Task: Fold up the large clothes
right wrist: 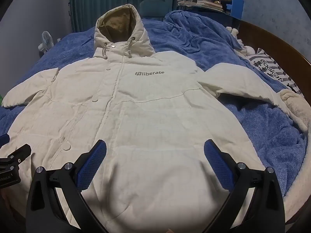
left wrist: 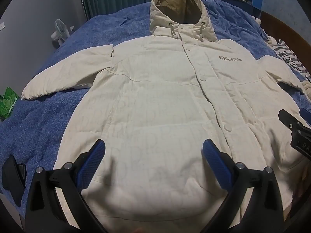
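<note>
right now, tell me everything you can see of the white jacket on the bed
The white jacket is a padded, quilted hooded coat lying front up, flat and unfolded on the blue blanket. Its snap front is closed, the sleeves are spread to both sides, and the tan-lined hood points away. Grey "liberate" lettering marks the chest; toggled drawcords hang at the collar. Neither gripper is holding it.

Bare blue blanket flanks the spread coat; a phone and striped pillow crowd its edges.
</note>
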`<state>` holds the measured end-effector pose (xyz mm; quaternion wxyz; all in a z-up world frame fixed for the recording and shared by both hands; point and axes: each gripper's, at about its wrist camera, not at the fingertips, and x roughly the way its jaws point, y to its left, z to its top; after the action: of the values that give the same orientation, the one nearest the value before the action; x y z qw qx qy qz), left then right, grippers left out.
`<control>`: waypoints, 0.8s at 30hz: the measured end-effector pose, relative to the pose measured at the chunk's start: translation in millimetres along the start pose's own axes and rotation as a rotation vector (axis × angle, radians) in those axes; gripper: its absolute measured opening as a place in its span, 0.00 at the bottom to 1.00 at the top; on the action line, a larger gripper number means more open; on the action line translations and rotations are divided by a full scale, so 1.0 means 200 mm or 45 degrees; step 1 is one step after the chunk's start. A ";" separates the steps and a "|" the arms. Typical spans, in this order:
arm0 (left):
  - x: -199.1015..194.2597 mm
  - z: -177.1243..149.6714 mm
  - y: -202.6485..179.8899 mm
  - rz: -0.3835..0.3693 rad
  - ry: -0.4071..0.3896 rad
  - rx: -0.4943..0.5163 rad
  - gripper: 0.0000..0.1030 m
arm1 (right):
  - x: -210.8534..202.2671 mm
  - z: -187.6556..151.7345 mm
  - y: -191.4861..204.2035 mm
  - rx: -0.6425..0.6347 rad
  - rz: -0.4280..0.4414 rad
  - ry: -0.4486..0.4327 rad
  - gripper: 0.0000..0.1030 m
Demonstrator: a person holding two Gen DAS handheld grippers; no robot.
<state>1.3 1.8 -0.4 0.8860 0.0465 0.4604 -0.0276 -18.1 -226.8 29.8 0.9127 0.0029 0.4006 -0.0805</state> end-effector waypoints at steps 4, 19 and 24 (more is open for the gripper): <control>-0.02 0.00 -0.01 0.000 -0.003 0.000 0.94 | 0.00 0.00 0.00 0.000 0.002 0.000 0.94; 0.01 -0.02 0.01 -0.005 0.017 -0.014 0.94 | 0.00 0.01 -0.01 0.016 -0.002 0.006 0.94; 0.03 -0.01 0.00 -0.008 0.027 -0.020 0.94 | 0.00 0.01 -0.01 0.016 -0.003 0.007 0.94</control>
<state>3.2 2.8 -5.8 0.8813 0.0386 0.4702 -0.0261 -17.0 -229.6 30.7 0.9115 0.0085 0.4026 -0.0840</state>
